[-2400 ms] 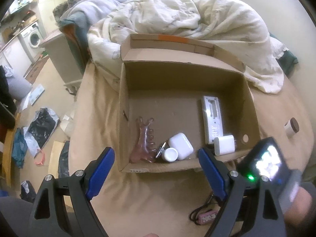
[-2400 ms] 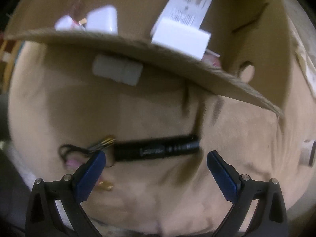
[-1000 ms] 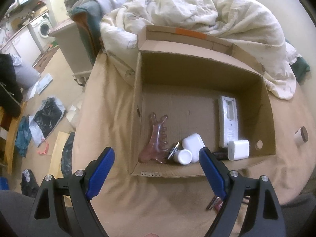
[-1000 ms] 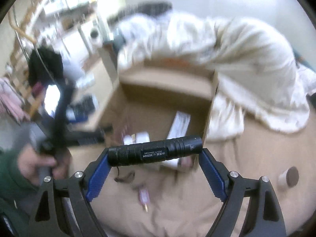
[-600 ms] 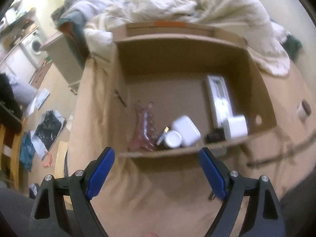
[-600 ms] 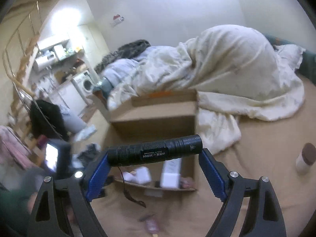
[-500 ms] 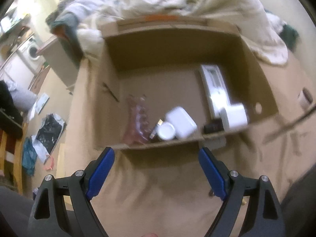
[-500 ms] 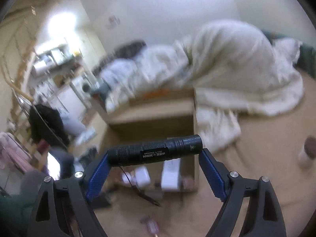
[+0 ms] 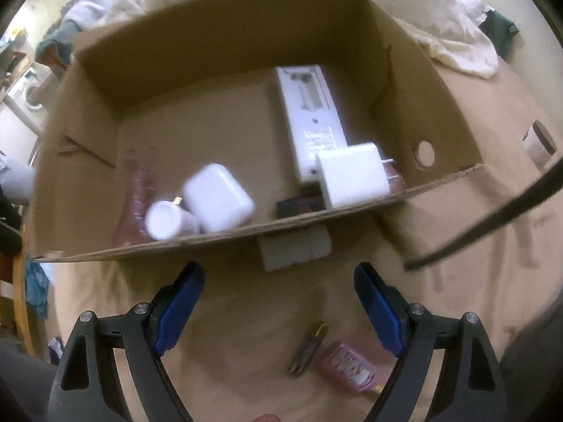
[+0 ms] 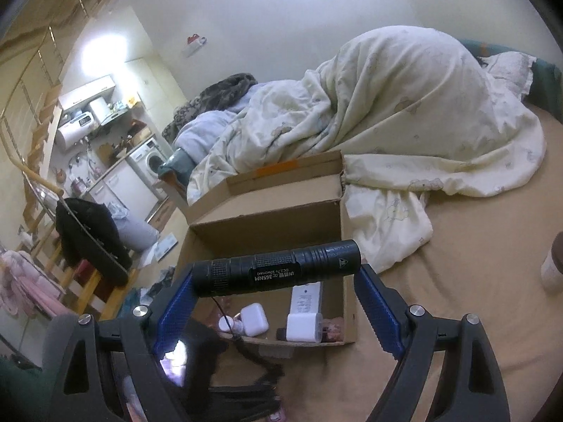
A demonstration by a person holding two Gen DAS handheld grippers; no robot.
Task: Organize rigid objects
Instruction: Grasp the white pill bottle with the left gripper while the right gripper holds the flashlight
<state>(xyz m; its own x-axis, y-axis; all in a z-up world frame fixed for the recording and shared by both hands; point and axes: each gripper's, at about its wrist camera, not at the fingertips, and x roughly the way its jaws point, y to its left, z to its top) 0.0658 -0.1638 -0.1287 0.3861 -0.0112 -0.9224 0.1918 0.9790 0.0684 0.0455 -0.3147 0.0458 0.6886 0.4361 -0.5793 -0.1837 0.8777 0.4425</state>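
My right gripper (image 10: 276, 274) is shut on a black flashlight (image 10: 278, 272), held crosswise above the bed, short of the open cardboard box (image 10: 267, 225). My left gripper (image 9: 279, 299) is open and empty, low over the tan sheet just in front of the box's near wall (image 9: 246, 234). Inside the box lie a long white device (image 9: 309, 119), a white charger block (image 9: 352, 174), a white earbud case (image 9: 218, 202), a small white-capped bottle (image 9: 163, 219) and a pink comb (image 9: 132, 207). A grey-white block (image 9: 293, 249) lies outside against the near wall. A pink item (image 9: 346, 364) and a small metal clip (image 9: 308, 344) lie between the left fingers.
A rumpled cream duvet (image 10: 404, 116) is heaped behind the box. A small brown-capped jar (image 9: 538, 144) stands on the sheet to the right. The flashlight's black strap (image 9: 492, 218) hangs across the right of the left wrist view. The bed edge and cluttered floor are at left.
The right gripper closed on the flashlight, lifted it off the sheet and now holds it high facing the box. The left gripper moved closer to the box front and lower.
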